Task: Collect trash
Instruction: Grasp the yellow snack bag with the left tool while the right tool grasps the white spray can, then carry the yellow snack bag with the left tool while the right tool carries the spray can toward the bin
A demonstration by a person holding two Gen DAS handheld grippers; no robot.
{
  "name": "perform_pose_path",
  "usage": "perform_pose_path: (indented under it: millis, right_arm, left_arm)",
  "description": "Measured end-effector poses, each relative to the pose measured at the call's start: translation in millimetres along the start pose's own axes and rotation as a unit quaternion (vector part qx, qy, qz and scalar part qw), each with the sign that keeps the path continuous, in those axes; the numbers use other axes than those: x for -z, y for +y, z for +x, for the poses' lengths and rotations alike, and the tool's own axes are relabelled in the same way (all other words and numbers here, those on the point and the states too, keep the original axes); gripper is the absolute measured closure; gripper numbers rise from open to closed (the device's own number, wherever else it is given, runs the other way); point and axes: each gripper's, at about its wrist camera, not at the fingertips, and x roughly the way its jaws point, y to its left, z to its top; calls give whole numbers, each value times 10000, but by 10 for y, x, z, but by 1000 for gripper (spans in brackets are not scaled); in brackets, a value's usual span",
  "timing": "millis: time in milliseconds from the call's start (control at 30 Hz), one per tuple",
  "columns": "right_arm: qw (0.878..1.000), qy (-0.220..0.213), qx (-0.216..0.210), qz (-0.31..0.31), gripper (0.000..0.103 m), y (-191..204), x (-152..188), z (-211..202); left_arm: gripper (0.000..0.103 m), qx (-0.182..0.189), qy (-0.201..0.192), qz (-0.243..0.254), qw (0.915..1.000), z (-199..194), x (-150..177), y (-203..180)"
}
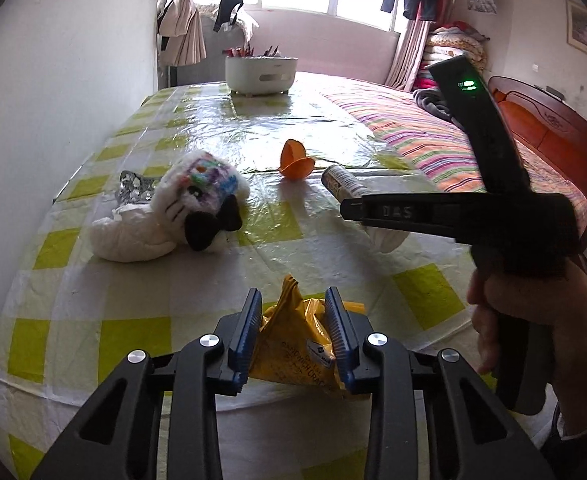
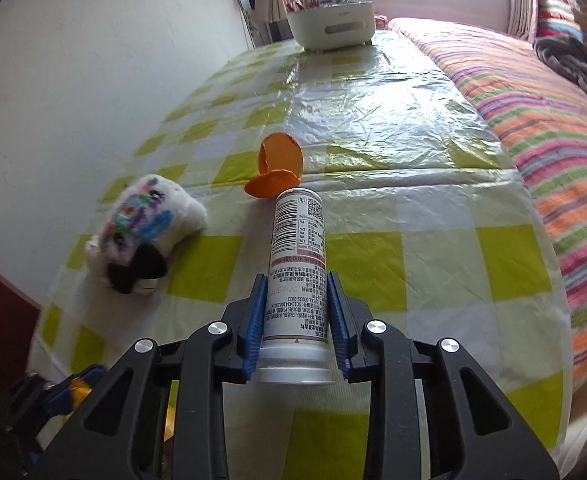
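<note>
Yellow snack bag (image 1: 293, 344) squeezed in my left hand-held gripper (image 1: 293, 336); my right hand-held gripper (image 2: 295, 320) squeezes one white bottle (image 2: 297, 288). One orange peel (image 2: 279, 172), one plush toy (image 2: 145, 236) on the tabletop (image 2: 433, 260).

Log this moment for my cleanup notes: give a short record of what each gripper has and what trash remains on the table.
left gripper: shut on crumpled yellow snack wrapper
right gripper: shut on white cylindrical bottle, lying lengthwise between the fingers
loose trash: orange peel; crumpled silver foil
not trash: white plush cat toy
surface: table with green-and-white checked plastic cloth
far end: white bin
</note>
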Motion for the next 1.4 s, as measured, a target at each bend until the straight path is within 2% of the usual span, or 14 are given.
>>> perform_pose_path:
  millis: [167, 367, 600, 1400]
  right_arm:
    - [9992, -136, -278, 236, 75, -118, 112, -257]
    - [9988, -281, -309, 263, 75, -232, 180, -484]
    - [9990, -271, -232, 267, 75, -371, 225, -489]
    - [9981, -502, 97, 338, 75, -823, 503, -970]
  left_arm:
    - [72, 29, -107, 69, 9999, -27, -5, -64]
    - [72, 66, -142, 126, 9998, -32, -22, -152]
    - [72, 121, -138, 267, 9995, 5, -44, -321]
    - [72, 298, -15, 588, 9978, 112, -43, -721]
